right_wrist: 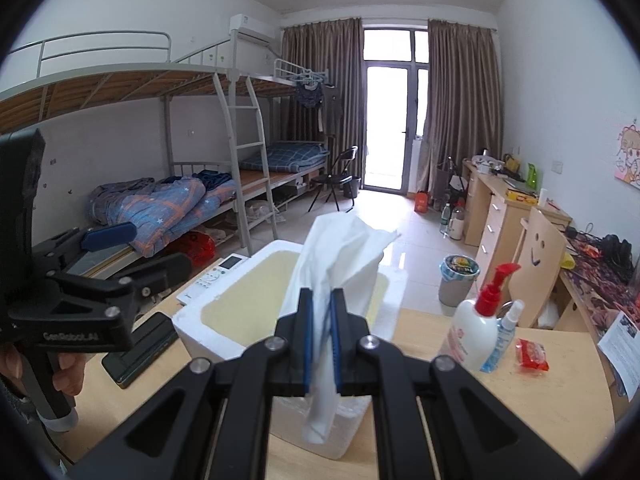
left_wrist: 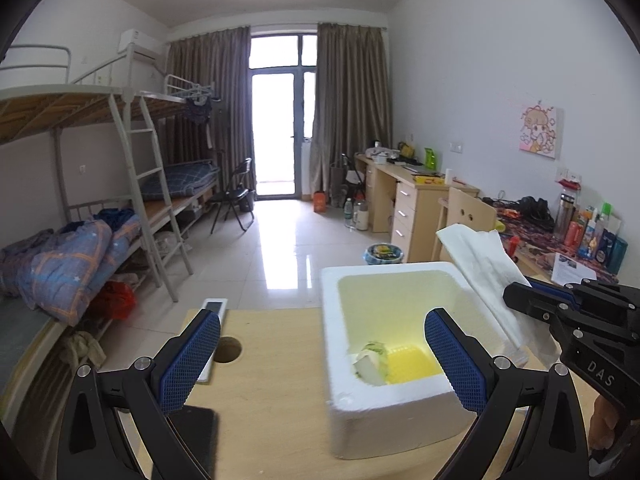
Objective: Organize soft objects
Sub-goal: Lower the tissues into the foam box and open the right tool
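A white foam box [left_wrist: 400, 408] [right_wrist: 208, 336] stands on the wooden table [left_wrist: 272, 412]. Inside it lie a yellow item [left_wrist: 412, 364] and a small green-white item [left_wrist: 370, 364]. My right gripper [right_wrist: 322, 320] is shut on a white paper towel [right_wrist: 340, 256], held over the box's near rim; it shows at the right in the left wrist view [left_wrist: 516, 298], with the towel [left_wrist: 484, 264] hanging over the box's right edge. My left gripper [left_wrist: 322, 354] is open and empty, above the table at the box's left side; it also shows in the right wrist view [right_wrist: 136, 254].
A white remote [left_wrist: 214, 308] [right_wrist: 212, 276] and a black phone [left_wrist: 196, 436] [right_wrist: 140, 346] lie left of the box. A lotion pump bottle [right_wrist: 472, 328], a small spray bottle [right_wrist: 502, 336] and a red packet [right_wrist: 531, 355] stand to the right. A round hole [left_wrist: 228, 350] is in the tabletop.
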`<state>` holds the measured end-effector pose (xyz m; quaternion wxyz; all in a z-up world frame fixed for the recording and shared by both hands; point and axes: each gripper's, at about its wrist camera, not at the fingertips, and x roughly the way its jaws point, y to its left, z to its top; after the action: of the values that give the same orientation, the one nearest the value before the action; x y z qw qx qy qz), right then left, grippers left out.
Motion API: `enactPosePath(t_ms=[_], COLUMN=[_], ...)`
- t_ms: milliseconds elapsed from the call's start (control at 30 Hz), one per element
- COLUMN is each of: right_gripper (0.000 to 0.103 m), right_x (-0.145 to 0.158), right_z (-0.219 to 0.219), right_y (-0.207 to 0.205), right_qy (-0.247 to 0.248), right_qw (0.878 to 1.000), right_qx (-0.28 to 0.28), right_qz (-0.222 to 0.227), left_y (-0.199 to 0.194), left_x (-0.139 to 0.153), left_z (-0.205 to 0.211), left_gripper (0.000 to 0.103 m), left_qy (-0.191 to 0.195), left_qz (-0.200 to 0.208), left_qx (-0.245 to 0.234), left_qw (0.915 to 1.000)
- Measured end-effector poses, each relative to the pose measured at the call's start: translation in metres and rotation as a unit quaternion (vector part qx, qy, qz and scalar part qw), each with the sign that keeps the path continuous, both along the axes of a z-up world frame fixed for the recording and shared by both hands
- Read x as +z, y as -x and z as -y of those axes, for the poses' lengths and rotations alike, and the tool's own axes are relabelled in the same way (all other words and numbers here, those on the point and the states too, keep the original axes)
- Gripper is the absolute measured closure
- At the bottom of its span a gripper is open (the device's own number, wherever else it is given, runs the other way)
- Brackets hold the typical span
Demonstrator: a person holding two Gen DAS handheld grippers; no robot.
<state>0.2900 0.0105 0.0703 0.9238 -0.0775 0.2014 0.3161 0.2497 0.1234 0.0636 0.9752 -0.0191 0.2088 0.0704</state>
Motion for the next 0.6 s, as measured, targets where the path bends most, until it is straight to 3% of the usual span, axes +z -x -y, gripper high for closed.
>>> enactPosePath(t_ms=[600], right_gripper=[0.092], right_x=[-0.005], right_z=[-0.033], right_y=[-0.011], right_qy=[0.005], right_qw=[1.000], right_qx=[0.023], right_qz=[-0.013], left_y=[0.026], left_x=[-0.003], left_z=[-0.029], left_gripper=[0.001], left_qy=[0.000], left_qz=[0.007], left_qx=[0.044], left_qw=[0.9990])
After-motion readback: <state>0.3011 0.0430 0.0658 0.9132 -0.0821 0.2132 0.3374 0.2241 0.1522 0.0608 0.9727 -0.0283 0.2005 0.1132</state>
